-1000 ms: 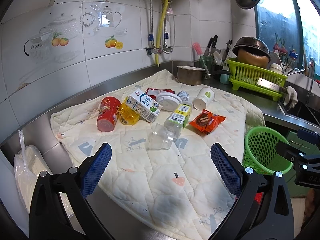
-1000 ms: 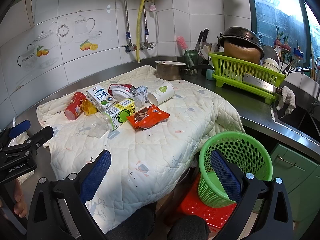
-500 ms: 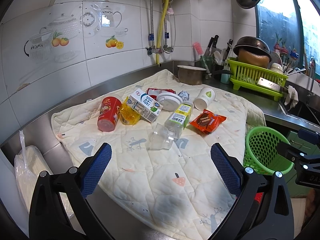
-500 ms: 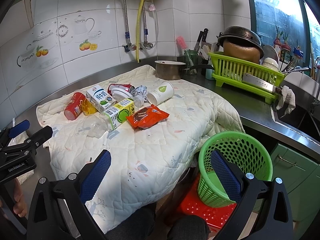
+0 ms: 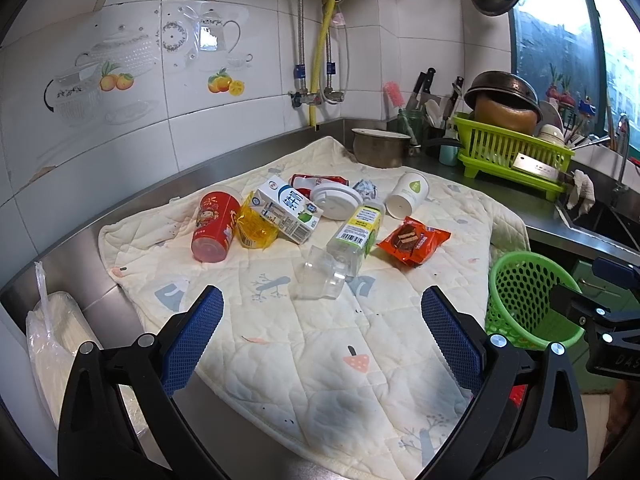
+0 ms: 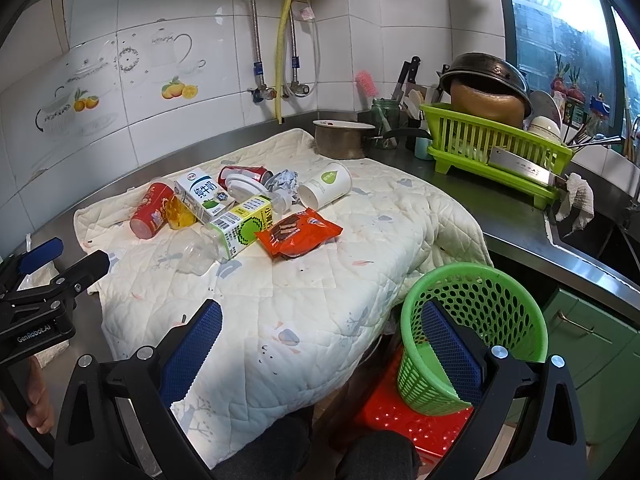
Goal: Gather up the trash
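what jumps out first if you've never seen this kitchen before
A heap of trash lies mid-quilt on the steel counter: a red cup on its side at the left, a milk carton, a bottle and an orange wrapper at the right. A green basket stands empty on a red stool below the counter's edge. Both pairs of jaws gape, holding nothing.

Stainless-steel tabletop (image 5: 472,168), L-shaped along the tiled wall. Directly on it: cream quilted cloth (image 5: 312,344) overhanging the front edge; dented metal saucepan (image 5: 378,147); lime-green plastic dish rack (image 5: 512,156); glass utensil jar (image 5: 410,125); possibly bagged white goods (image 5: 48,340), left end.
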`<state>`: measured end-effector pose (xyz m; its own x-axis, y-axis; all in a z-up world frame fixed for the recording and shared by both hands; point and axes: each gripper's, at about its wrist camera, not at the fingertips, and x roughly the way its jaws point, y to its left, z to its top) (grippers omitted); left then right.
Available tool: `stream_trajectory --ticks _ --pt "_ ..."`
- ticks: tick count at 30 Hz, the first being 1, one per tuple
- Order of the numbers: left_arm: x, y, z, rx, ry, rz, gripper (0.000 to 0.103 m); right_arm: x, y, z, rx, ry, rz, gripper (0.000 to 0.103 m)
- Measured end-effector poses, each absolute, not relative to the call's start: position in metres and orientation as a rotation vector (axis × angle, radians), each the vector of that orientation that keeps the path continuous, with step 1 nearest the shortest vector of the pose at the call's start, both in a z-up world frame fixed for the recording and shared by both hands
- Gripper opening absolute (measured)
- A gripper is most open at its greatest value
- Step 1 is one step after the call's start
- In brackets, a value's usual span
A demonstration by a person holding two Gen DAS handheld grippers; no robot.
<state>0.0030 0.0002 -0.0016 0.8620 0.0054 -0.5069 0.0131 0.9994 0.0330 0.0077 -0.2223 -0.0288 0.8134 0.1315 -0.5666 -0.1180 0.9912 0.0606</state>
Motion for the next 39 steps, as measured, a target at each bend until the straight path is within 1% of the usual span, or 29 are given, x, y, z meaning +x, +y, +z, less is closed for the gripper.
stream_trajectory --ticks 26,39 --pt "0.013 0.002 -0.003 0.042 0.550 -0.002 0.098 0.020 -0.216 -0.036 0.023 0.622 0.148 0.097" --pt "0.023 0.013 -0.010 0.025 0.567 0.023 0.098 0.051 -0.214 -0.043 0.006 0.635 0.204 0.095"
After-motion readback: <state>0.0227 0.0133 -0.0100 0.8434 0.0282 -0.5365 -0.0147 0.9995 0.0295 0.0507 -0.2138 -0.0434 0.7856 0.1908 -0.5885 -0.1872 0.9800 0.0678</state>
